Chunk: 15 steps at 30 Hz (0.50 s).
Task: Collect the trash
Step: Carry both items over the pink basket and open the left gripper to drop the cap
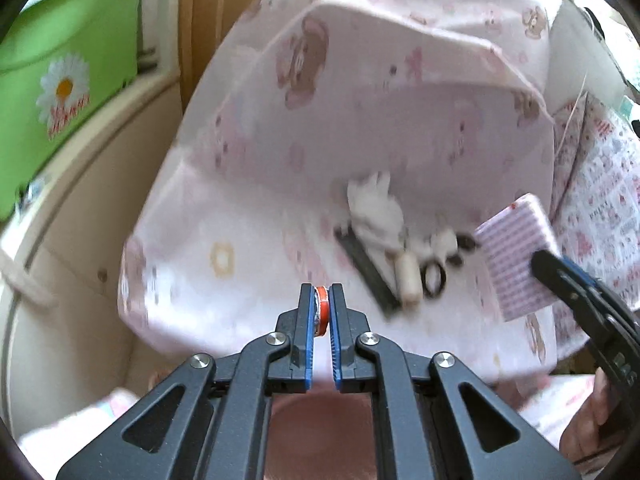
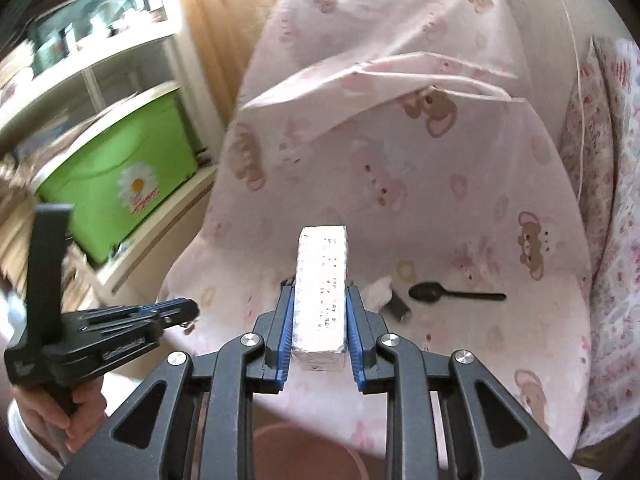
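Trash lies scattered on a seat draped in a pink bear-print sheet (image 2: 460,184). Near its front edge sit a crumpled white tissue (image 1: 376,210), a flat dark wrapper (image 1: 366,270), a small cream cylinder (image 1: 408,282) and a dark ring (image 1: 435,278), all bunched together and touching or nearly so; motion blur keeps finer detail from reading. In the right wrist view a black plastic spoon (image 2: 456,294) lies just to the right of the tissue (image 2: 380,290) and a dark wrapper (image 2: 398,306), bowl toward them.

The left claw (image 1: 321,312) is narrow, pinching a small orange-and-silver bottle cap (image 1: 321,310) on edge between its blue pads, held above the front edge of the sheet (image 1: 248,208). The right claw (image 2: 320,320) grips a silvery foil-wrapped box (image 2: 322,284) by its long sides, the box pointing forward over the seat; from the left wrist view the same box (image 1: 516,256) shows a pink striped face, with the right claw (image 1: 556,276) at its right edge.

A pink bucket rim (image 2: 308,452) shows below the right claw, in front of the seat. To the left stands a white shelf (image 2: 120,68) carrying a green storage bin with a daisy sticker (image 2: 120,172). A patterned red-and-white cushion (image 2: 616,220) presses against the seat's right side.
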Each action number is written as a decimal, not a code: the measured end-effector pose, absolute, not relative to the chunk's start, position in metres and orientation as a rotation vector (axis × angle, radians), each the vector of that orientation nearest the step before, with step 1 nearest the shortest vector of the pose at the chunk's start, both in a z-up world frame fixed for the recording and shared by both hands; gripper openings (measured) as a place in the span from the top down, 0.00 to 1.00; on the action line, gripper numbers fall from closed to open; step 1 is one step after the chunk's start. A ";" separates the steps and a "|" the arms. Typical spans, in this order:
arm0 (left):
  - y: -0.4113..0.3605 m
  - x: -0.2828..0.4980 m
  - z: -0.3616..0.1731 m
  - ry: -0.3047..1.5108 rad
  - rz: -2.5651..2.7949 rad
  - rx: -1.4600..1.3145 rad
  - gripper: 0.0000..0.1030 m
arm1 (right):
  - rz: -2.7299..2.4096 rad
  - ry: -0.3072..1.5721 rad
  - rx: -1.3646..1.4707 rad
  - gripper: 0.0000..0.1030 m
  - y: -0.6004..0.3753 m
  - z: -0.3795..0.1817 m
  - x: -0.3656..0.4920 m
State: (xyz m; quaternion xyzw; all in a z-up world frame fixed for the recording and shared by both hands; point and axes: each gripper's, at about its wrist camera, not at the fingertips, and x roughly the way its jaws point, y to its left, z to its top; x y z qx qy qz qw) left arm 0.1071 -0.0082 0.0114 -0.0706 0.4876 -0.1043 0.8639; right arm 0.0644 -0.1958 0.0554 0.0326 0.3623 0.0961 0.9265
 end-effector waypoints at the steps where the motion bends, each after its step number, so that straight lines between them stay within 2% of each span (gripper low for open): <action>1: -0.005 0.101 0.008 1.051 -0.248 -0.187 0.94 | 0.197 0.746 0.045 0.75 -0.191 0.056 0.055; 6: -0.002 0.073 0.010 1.098 -0.286 -0.204 0.94 | 0.280 0.837 0.022 0.75 -0.179 0.043 0.019; 8: -0.003 0.064 0.009 1.112 -0.292 -0.206 0.94 | 0.284 0.807 -0.052 0.75 -0.169 0.036 0.001; 10: 0.001 0.058 -0.001 1.150 -0.305 -0.235 0.94 | 0.304 0.805 -0.116 0.75 -0.158 0.028 -0.009; 15: 0.003 0.054 -0.035 1.258 -0.369 -0.282 0.94 | 0.342 0.918 -0.041 0.75 -0.154 0.001 -0.013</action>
